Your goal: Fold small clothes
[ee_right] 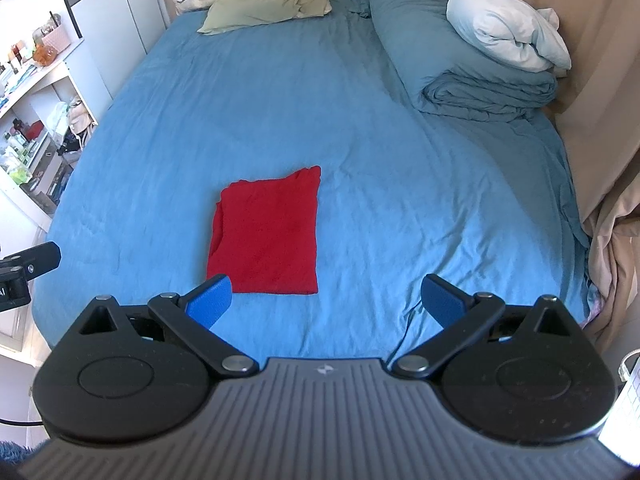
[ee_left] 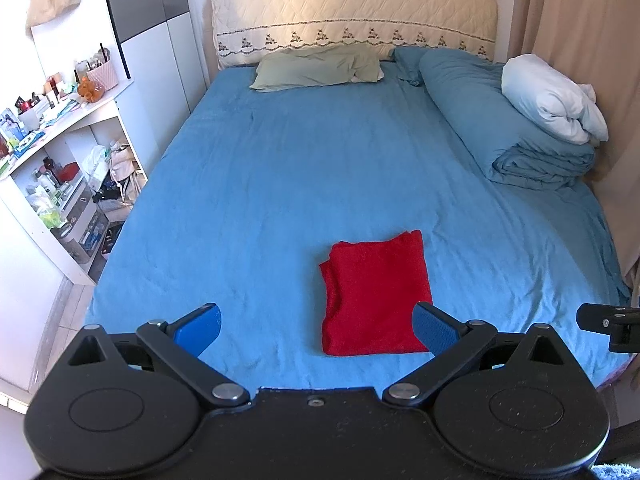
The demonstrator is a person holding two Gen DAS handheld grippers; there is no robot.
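A red garment point(ee_left: 376, 300) lies folded into a rough rectangle on the blue bed sheet point(ee_left: 280, 184), near the foot of the bed; it also shows in the right wrist view point(ee_right: 266, 236). My left gripper point(ee_left: 316, 330) is open and empty, held above the sheet just in front of the garment, with its right pad overlapping the garment's near right corner in view. My right gripper point(ee_right: 328, 302) is open and empty, held near the garment's front edge, its left pad by the near left corner. Neither touches the cloth.
A green pillow point(ee_left: 316, 66) lies at the headboard. A rolled blue duvet point(ee_left: 508, 120) with a white pillow point(ee_left: 552, 98) lies along the right side by the curtain point(ee_right: 600, 80). A cluttered white shelf point(ee_left: 60, 168) stands left of the bed.
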